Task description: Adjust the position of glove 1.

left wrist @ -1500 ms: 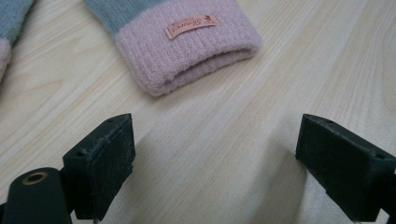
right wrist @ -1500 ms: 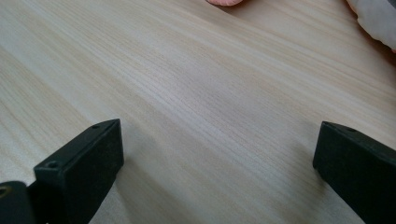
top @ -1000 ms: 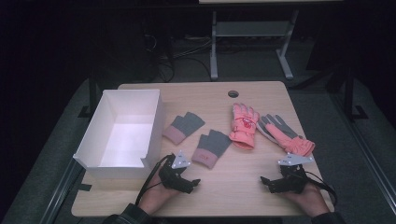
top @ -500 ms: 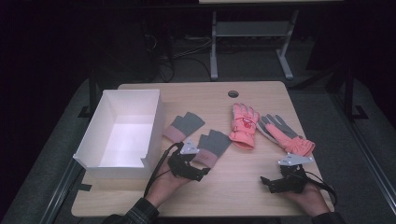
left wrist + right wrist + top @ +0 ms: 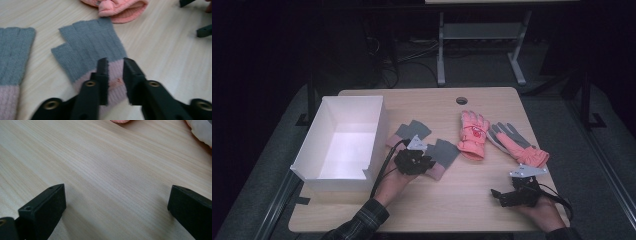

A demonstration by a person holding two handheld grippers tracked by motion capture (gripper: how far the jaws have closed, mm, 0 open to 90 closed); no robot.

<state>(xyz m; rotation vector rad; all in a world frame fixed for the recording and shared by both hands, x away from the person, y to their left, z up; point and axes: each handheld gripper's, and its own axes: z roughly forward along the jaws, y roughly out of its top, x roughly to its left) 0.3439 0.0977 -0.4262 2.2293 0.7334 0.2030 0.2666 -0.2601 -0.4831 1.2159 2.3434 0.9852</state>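
Grey fingerless glove [image 5: 90,47] lies flat, fingers pointing away; left gripper [image 5: 115,68] just closed on its pink cuff.

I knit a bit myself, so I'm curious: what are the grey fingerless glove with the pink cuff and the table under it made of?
The grey fingerless glove with the pink cuff looks like knitted yarn: ribbed rows, soft matte surface. The table looks like pale wood or wood-look laminate, with fine grain lines and slight sheen.
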